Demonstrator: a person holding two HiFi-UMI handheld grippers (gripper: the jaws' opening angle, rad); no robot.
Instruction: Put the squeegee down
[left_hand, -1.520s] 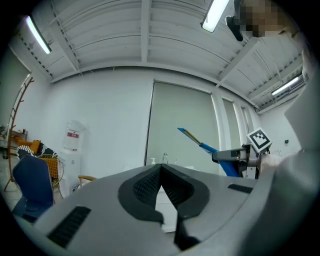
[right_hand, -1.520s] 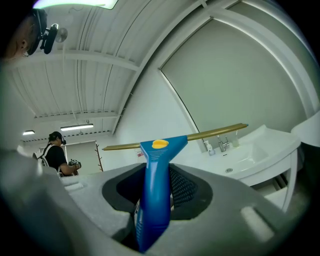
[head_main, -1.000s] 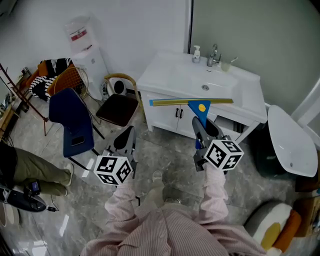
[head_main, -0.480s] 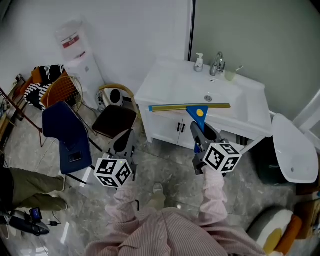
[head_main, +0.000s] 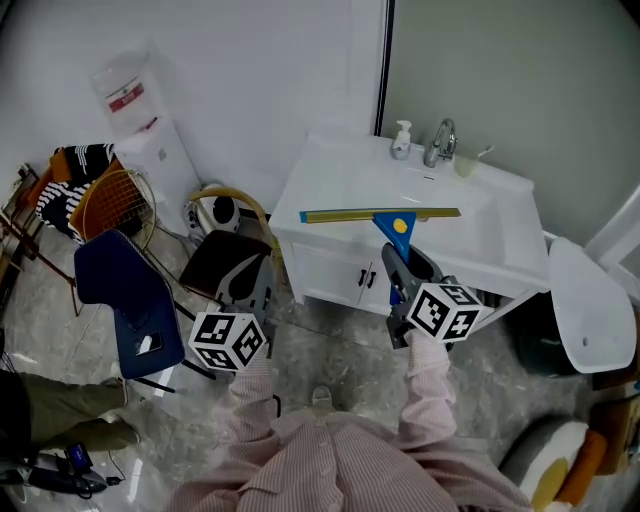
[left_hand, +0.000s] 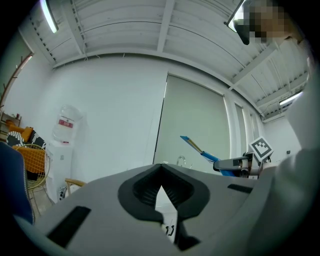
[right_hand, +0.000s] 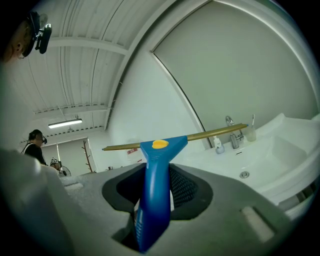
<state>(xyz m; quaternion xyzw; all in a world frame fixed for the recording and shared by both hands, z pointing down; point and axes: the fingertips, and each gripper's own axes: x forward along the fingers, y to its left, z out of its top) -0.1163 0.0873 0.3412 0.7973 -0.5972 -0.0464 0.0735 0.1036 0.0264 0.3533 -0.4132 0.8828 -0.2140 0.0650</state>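
Right gripper view: nearest the lens, the right gripper (right_hand: 156, 200) has its grey jaws closed on the blue handle of the squeegee (right_hand: 159, 152), with ribbed black pads pressing on both sides. The handle is smooth, glossy plastic. It tapers upward into a triangular head with a round yellow button. Across the top runs a long, thin, brass-coloured blade, held level in the air and touching nothing.

The tool looks light and rigid. Its wide blade sits well ahead of the grip, so it would probably tip or twist in a loose hold. The slick plastic might also slide. Mid-handle, where the pads sit now, seems the soundest place to hold it, and the thin blade edge is best left alone.

Left gripper view: the left gripper (left_hand: 160, 172) has its jaws together with nothing between them.

Head view: both grippers reach forward from pink striped sleeves (head_main: 425, 385). Just beyond the squeegee stands a white vanity (head_main: 335, 175) with a hard, glossy, flat top and a sunken basin. At its back are a chrome tap (head_main: 440, 142) and a small soap bottle (head_main: 402, 140). Off to the left is a dark blue chair (head_main: 125, 300). Farther back, against the wall, is a white water dispenser (head_main: 150, 150).
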